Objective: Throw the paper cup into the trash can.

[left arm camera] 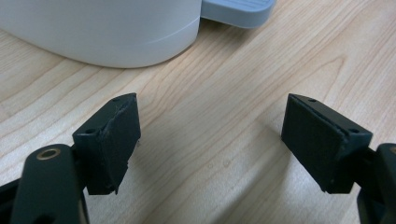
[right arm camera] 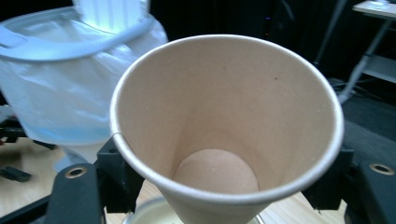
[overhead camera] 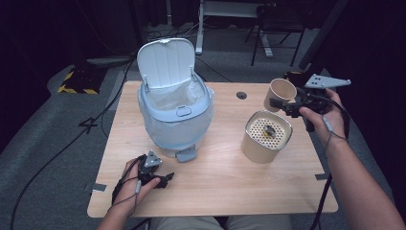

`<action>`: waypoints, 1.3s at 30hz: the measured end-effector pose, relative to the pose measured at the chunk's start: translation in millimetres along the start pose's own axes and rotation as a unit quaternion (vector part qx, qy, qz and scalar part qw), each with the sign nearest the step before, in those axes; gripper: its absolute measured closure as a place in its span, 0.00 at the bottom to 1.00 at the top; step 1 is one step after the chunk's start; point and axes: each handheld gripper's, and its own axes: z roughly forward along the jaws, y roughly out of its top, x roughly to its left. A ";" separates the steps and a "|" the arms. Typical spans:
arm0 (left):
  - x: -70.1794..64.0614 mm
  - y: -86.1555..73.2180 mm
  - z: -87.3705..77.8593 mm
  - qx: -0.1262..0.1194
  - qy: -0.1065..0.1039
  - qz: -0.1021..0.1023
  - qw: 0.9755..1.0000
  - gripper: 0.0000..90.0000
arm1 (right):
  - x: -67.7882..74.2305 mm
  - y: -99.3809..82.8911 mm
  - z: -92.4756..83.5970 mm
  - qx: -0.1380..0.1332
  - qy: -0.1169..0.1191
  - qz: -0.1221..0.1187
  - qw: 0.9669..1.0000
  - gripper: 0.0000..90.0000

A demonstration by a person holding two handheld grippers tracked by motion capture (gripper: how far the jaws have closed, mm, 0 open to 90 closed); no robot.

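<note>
At my table, I hold a paper cup [overhead camera: 279, 94] in my right gripper [overhead camera: 283, 103], its jaws clenched on the cup's wall, 1 on each side, at about 2 o'clock on the tabletop [overhead camera: 215, 187]. The cup hangs tilted, mouth turned toward the pedal bin [overhead camera: 175, 108] at 11 o'clock, and looks empty inside in the right gripper view [right arm camera: 219, 126]. Directly below it stands a tan canister [overhead camera: 266, 136] with a perforated top [overhead camera: 268, 129], something small and dark lying on the holes. My left gripper [overhead camera: 165, 180] rests at 7 o'clock, released, jaws wide with nothing but bare wood between them, just short of the bin's foot pedal [overhead camera: 186, 155].

The risks, as I judge them: the cup is thin paper, so a harder squeeze would crease its wall, and a looser one would let it slide out onto the canister. The bin's lid [overhead camera: 165, 62] stands open with no visible press on the pedal; if it drops while I carry the cup across, the cup strikes the lid or bounces off the rim. Swinging low toward 11 o'clock could also clip the canister and tip it. A nudge from my left gripper could shove the light bin sideways.
</note>
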 end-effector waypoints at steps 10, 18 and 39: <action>-0.9 -0.9 -0.7 0.003 0.008 0.002 1.000 0.22 | 28.4 47.1 43.9 -0.007 0.041 -0.031 0.999 0.31; -0.9 -0.9 -0.7 0.003 0.008 0.002 1.000 0.22 | 41.8 78.4 78.6 -0.017 0.064 -0.038 0.997 0.31; 0.5 1.9 1.8 0.004 0.007 0.005 1.000 0.22 | 89.6 116.1 159.7 -0.039 0.104 -0.039 0.993 0.31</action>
